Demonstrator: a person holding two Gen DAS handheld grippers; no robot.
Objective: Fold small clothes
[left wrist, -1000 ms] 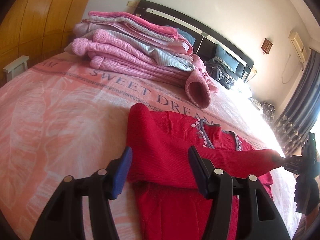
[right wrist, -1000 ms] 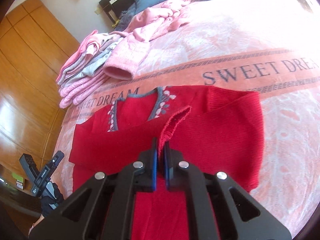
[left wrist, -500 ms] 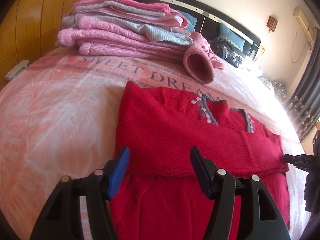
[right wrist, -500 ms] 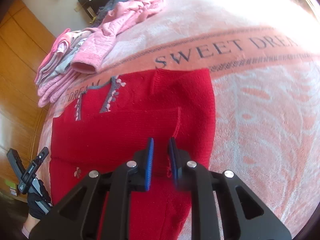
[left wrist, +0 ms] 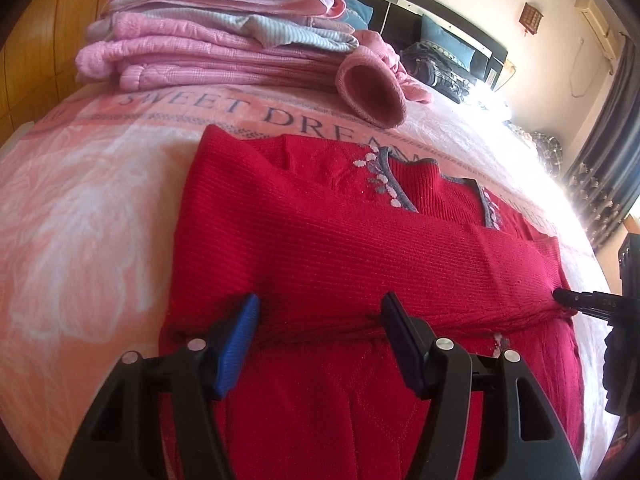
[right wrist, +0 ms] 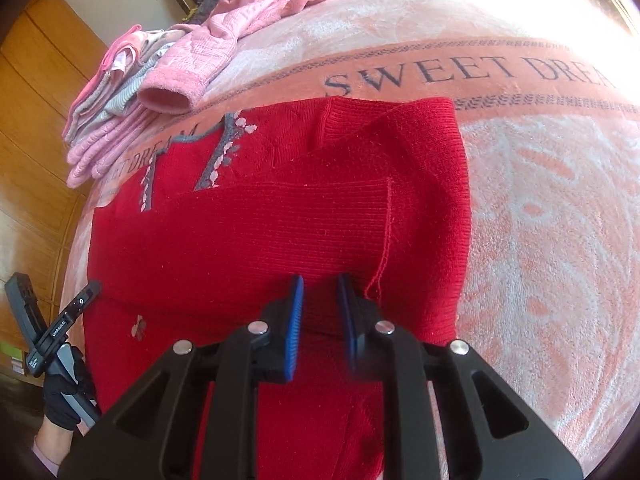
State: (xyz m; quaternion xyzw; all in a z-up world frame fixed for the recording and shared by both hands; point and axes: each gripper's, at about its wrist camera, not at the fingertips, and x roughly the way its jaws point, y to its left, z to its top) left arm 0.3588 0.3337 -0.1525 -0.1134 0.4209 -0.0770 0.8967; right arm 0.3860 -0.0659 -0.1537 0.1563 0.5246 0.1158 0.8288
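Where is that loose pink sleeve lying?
The pink sleeve lies on the bedspread just beyond the red sweater, beside the stack of folded clothes.

Bed under pink-and-white plush blanket [left wrist: 80,208] with "SWEET DREAM" band. Red knit sweater [left wrist: 328,264] lies flat near the foot edge, sleeves folded across. Stack of folded pink and grey clothes [left wrist: 208,36] toward the headboard-side corner.

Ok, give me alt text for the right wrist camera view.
The open right gripper hovers over a red sweater lying on a pink bedspread, its sleeve folded across the chest. Folded pink clothes sit beyond.
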